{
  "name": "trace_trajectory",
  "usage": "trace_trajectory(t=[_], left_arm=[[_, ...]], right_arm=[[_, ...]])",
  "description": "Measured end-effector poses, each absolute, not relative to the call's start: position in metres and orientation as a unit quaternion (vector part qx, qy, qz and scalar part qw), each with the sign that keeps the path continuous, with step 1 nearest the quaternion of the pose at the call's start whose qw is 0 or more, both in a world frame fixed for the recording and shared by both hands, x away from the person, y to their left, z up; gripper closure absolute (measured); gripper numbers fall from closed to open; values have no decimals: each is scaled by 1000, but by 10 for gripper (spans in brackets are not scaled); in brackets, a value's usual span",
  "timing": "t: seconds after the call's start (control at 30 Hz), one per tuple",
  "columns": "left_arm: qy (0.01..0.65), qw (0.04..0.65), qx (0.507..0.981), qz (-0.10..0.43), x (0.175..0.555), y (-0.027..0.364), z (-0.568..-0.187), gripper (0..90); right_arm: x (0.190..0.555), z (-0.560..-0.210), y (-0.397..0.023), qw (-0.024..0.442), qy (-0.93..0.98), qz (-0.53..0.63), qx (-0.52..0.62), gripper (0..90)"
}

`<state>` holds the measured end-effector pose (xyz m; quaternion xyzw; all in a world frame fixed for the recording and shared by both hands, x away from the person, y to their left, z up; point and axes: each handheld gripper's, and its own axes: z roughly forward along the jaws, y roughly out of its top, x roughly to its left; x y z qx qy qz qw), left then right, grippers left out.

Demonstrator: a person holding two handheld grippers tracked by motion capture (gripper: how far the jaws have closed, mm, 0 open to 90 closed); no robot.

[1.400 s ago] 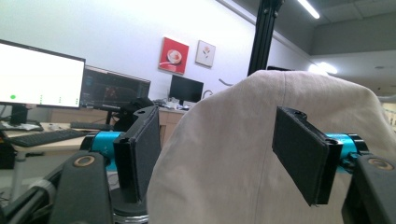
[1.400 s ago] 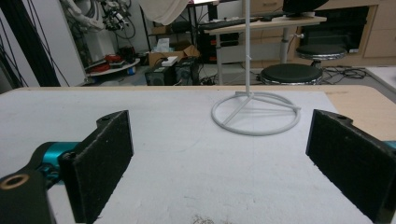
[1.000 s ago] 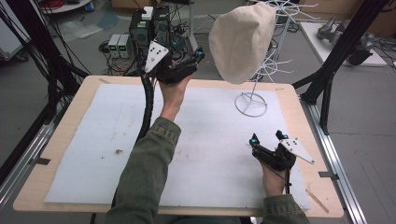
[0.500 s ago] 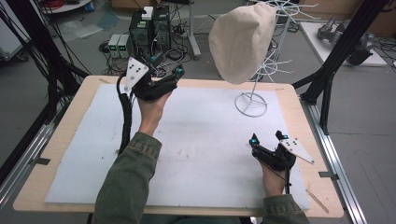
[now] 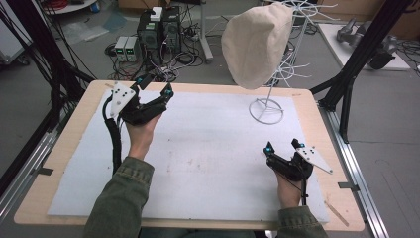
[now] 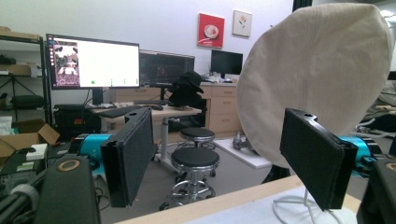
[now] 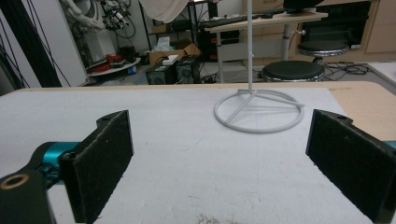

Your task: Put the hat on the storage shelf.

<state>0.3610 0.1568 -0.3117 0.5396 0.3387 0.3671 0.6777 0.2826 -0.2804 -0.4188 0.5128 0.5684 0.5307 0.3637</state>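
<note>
We held the left gripper (image 5: 154, 88) near the far left edge of the desk (image 5: 64, 148), its jaws spread wide with nothing between them. In the left gripper view those jaws framed the room beyond the desk, and the cream cloth hat (image 6: 322, 74) rose behind and above the right-hand jaw, well clear of both pads. The hat (image 5: 256, 43) hung on the white wire stand (image 5: 266, 110), whose ring foot sat on the white mat (image 5: 198, 163) at the far right of the desk, well off to the right of our left jaws and apart from them.

We kept the right gripper (image 5: 282, 147) low over the mat near the near right edge, jaws likewise wide open and empty. In the right gripper view the ring foot of the stand (image 7: 258, 109) lay ahead of the jaws and between their lines, some way off, with its thin post rising straight up; the lower hem of the hat (image 7: 163, 9) just showed at the top, above and beyond the left-hand jaw. Neither pair of jaws touched hat or stand.
</note>
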Motion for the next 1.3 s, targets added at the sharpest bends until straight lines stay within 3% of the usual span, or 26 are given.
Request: trace_trajectory(t=[0.3, 1.3], left_arm=[[336, 652, 566, 377, 339, 169, -330, 252], [439, 584, 542, 415, 273, 274, -397, 218]], right_arm=[[283, -419, -280, 367, 570, 531, 508, 65], [281, -419, -281, 364, 566, 525, 521, 64]])
